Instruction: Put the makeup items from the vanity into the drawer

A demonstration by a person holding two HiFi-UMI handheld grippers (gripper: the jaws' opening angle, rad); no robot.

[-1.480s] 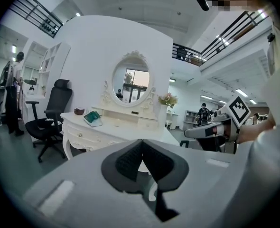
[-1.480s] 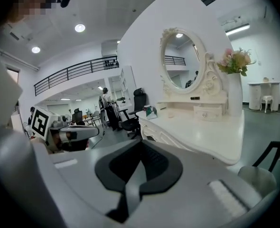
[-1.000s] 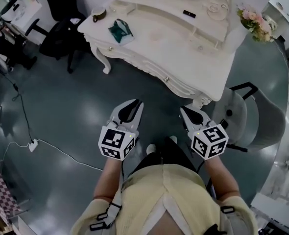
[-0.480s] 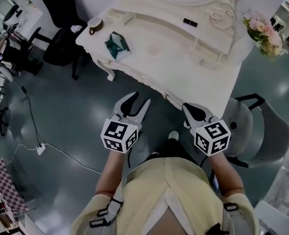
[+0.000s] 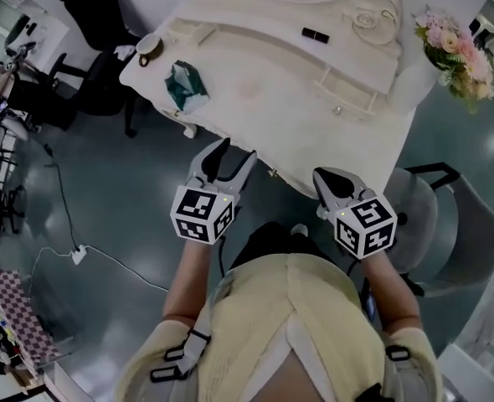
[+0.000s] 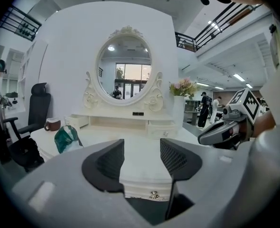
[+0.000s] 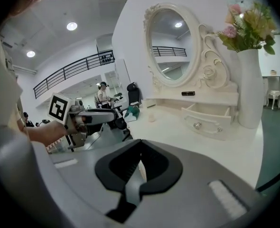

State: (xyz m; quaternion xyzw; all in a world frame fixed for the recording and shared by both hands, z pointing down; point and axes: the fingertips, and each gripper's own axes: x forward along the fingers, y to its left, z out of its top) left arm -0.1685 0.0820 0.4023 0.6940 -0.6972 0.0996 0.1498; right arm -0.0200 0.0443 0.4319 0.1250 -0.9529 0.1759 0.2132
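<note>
One brown mug (image 5: 147, 44) and one teal pouch (image 5: 184, 85) sit on the white vanity (image 5: 314, 132), ahead and to the left of the left gripper (image 5: 234, 153). Its jaws have just been opening and stand wide apart with nothing between them, near the vanity's front edge. One small black makeup item (image 5: 315, 33) lies on the rear shelf, well ahead of both grippers. The right gripper (image 5: 326, 178) has its jaws pressed together, empty. Ahead of it one small drawer (image 7: 213, 120) stands pulled open, with one vase of flowers (image 7: 250, 89) further right.
</note>
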